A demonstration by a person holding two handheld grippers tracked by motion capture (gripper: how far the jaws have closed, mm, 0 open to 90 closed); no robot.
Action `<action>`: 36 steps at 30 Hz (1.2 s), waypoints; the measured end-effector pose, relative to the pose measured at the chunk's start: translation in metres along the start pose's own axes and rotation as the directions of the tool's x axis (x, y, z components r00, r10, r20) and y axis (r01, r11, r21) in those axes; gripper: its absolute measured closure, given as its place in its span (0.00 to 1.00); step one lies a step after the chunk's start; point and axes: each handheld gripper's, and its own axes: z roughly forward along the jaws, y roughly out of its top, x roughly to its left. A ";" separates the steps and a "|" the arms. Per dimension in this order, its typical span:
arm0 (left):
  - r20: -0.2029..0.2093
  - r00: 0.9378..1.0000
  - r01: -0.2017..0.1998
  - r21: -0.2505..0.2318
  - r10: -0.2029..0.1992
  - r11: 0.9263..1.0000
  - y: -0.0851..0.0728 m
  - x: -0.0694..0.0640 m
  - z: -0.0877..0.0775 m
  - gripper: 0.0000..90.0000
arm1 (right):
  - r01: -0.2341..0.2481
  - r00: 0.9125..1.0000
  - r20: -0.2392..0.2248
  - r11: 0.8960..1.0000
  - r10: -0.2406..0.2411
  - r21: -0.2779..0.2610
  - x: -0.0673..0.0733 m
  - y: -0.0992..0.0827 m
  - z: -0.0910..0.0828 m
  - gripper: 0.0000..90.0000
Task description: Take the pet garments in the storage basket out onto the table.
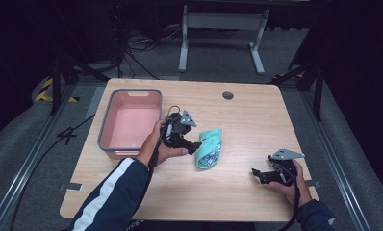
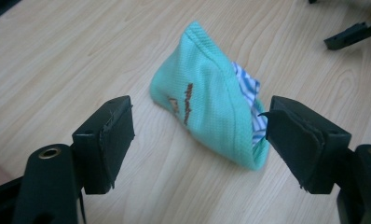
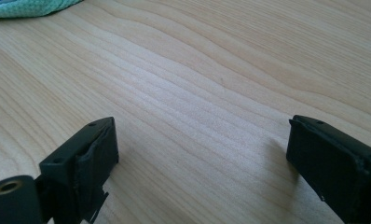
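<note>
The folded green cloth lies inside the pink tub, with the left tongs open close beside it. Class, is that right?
Not quite. The folded green cloth lies on the bare wooden table, to the right of the pink tub, not inside it; the high view shows this. The left tongs are indeed open close beside it.

The left gripper (image 1: 199, 144) hovers beside the teal cloth (image 1: 210, 148), near the pink tub (image 1: 130, 120).
</note>
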 end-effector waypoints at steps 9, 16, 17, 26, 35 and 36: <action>-0.017 0.998 -0.066 -0.002 0.066 0.998 -0.017 -0.004 -0.022 0.27 | 0.000 1.000 0.001 1.000 0.000 0.000 0.000 0.000 0.000 0.10; -0.023 0.993 -0.114 -0.025 0.114 0.993 -0.034 -0.007 -0.042 0.29 | -0.002 1.000 0.001 1.000 0.002 -0.001 0.000 0.000 0.000 0.10; -0.024 0.993 -0.120 -0.026 0.120 0.992 -0.036 -0.007 -0.045 0.29 | -0.002 1.000 0.001 1.000 0.002 -0.001 0.000 0.000 0.000 0.10; -0.030 0.988 -0.152 -0.023 0.152 0.988 -0.069 -0.008 -0.066 0.29 | 0.000 1.000 0.001 1.000 0.000 0.000 0.000 0.000 0.000 0.10; -0.046 0.985 -0.162 0.028 0.164 0.986 -0.106 -0.007 -0.077 0.29 | -0.001 1.000 0.002 1.000 0.001 0.000 0.000 0.000 0.000 0.10; -0.041 0.986 -0.158 0.032 0.159 0.987 -0.111 -0.007 -0.078 0.29 | -0.002 1.000 0.002 1.000 0.002 0.000 0.000 0.000 0.000 0.10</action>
